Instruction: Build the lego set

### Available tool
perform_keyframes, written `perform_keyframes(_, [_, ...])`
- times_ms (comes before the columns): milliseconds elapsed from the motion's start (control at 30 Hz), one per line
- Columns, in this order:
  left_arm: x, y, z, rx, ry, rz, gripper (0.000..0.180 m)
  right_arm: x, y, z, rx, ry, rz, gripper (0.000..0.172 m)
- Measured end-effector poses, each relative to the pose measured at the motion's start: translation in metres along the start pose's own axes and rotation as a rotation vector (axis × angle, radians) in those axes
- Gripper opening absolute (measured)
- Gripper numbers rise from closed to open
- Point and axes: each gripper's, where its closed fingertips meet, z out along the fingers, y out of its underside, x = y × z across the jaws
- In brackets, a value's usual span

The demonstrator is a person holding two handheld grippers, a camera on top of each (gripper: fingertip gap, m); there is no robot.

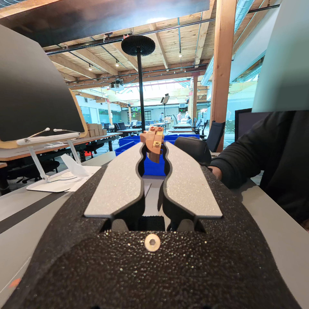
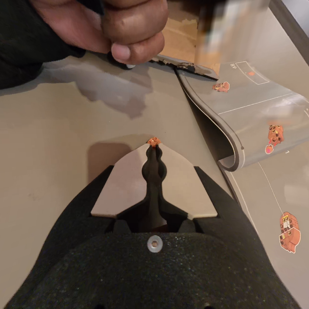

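Your left tool [image 1: 153, 147] clamps the brown brick assembly [image 1: 152, 142], frame centre, long axis leaning upper left. Your right tool [image 2: 154, 145] pinches a small orange round plate [image 2: 154, 141] over the counter [image 2: 50, 133].

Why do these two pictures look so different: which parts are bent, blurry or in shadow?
Left wrist view: wide-angle lens bows the dark panel at the edge; bright daylight far behind; the brick assembly at the fingertips is slightly soft. Right wrist view: warmer, dimmer light; a hand near the lens and the top right corner are smeared; soft shadows fall on the grey table.
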Motion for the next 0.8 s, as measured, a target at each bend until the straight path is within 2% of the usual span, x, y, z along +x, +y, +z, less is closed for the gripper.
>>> perform_keyframes(167, [-0.001,0.02,0.002,-0.081,-0.058,0.019,0.018,0.004,0.006,-0.024,0.049,0.042,-0.022,0.004])
perform_keyframes(433, [0.002,0.052,0.014,-0.154,-0.028,-0.022,0.018,0.009,0.03,-0.085,0.133,0.199,-0.125,0.004])
perform_keyframes(533, [0.007,0.059,0.027,-0.132,-0.003,-0.065,0.018,0.018,0.035,-0.102,0.154,0.231,-0.138,0.004])
perform_keyframes(633, [0.013,0.05,0.043,-0.026,0.014,-0.123,0.018,0.031,0.036,-0.119,0.209,0.258,-0.123,0.004])
perform_keyframes(700, [0.02,0.051,0.053,0.0,0.02,-0.143,0.018,0.033,0.041,-0.126,0.235,0.229,-0.097,0.004])
perform_keyframes(800, [0.032,0.059,0.068,-0.025,0.036,-0.155,0.018,0.022,0.06,-0.127,0.168,0.131,-0.115,0.004])
